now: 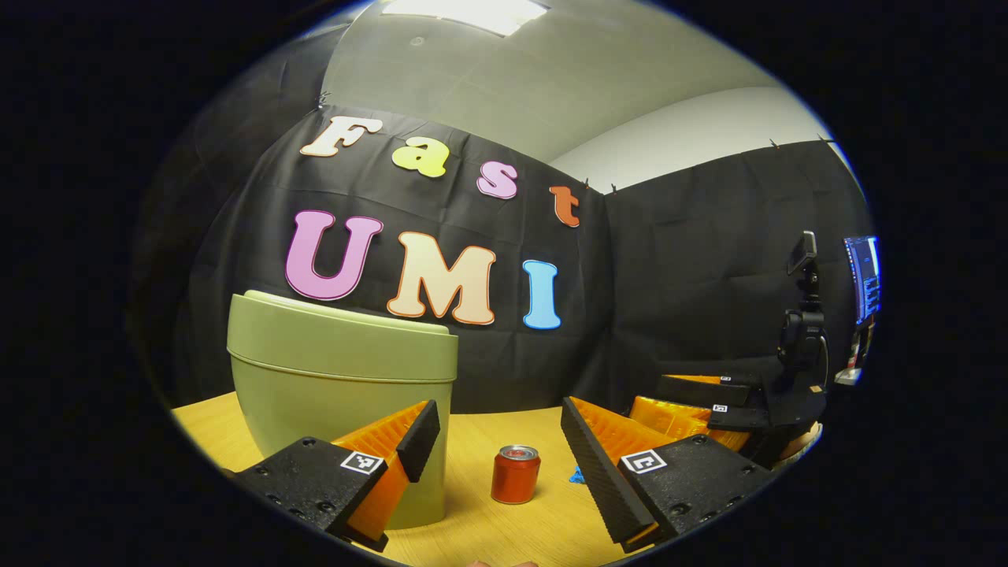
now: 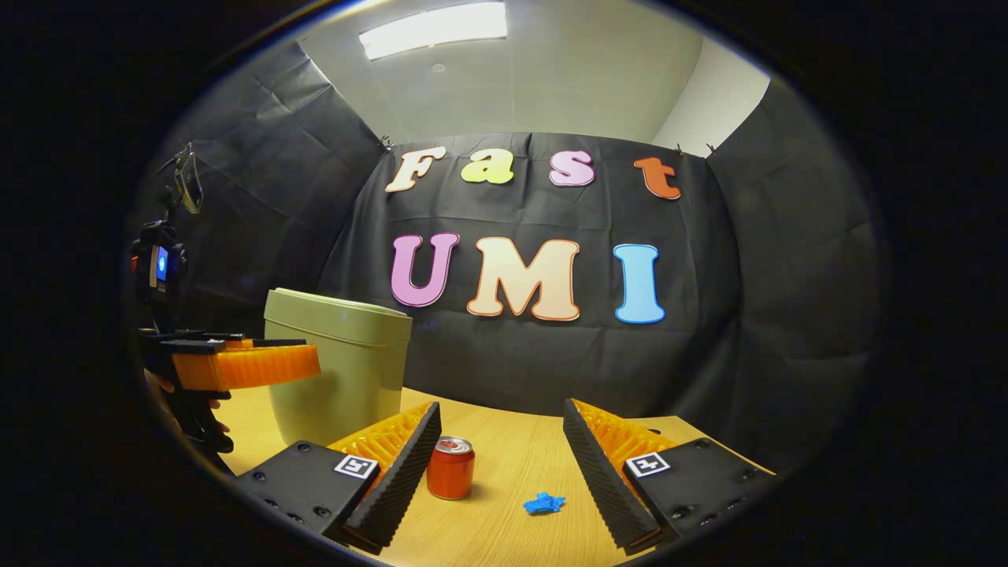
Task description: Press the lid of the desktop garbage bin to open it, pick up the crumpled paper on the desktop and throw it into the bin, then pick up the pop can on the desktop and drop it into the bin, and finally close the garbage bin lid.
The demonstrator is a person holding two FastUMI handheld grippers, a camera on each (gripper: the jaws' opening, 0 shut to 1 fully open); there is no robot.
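Right gripper view showed the right gripper at the bottom of the frame with its fingers spread wide and nothing between them. The pop can stood upright on the wooden desktop just beside the inner face of the lower-left finger, and the crumpled paper, a small blue wad, lay low in the centre of the frame, nearer the lower-right finger. The garbage bin sat at centre left with its lid flat and shut, so the task appeared to be at its first step, the press on the lid not yet made. The wide stance looked like readiness for the paper once the bin was open.

At the far left edge of that frame the left gripper was held level in a hand, its fingers pointing toward the bin's upper wall, seemingly lined up for the lid. Whether they touched the bin could not be told.

In the left gripper view its own fingers stood apart and empty at the bottom of the frame, the bin looming close at lower left and the can at bottom centre between the fingers but farther off. The paper peeked out as a blue scrap beside the lower-right finger.
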